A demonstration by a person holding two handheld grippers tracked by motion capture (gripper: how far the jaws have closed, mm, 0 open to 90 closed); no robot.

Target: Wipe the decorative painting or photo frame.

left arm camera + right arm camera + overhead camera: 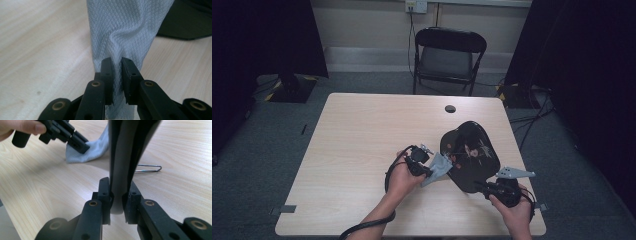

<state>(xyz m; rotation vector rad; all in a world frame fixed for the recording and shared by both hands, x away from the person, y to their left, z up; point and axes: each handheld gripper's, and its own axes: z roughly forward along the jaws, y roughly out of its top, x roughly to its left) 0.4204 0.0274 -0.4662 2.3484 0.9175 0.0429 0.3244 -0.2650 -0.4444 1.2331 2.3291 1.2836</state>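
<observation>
Left gripper (117,75) clenched on grey cloth (125,32), just left of the black lacquer tray (469,155). Right gripper (117,195) clamps the tray's near rim, tray tilted off the table. Light wood table (357,135); cable hole (450,108) beyond tray. Black folding chair (447,57) behind table, grey carpet (257,165), dark curtains either side.

The left hand-held gripper (428,169) is clamped tight, its hand low over the bench (352,135). The right hand-held gripper (481,186) is clamped too, forearm entering from below.
</observation>
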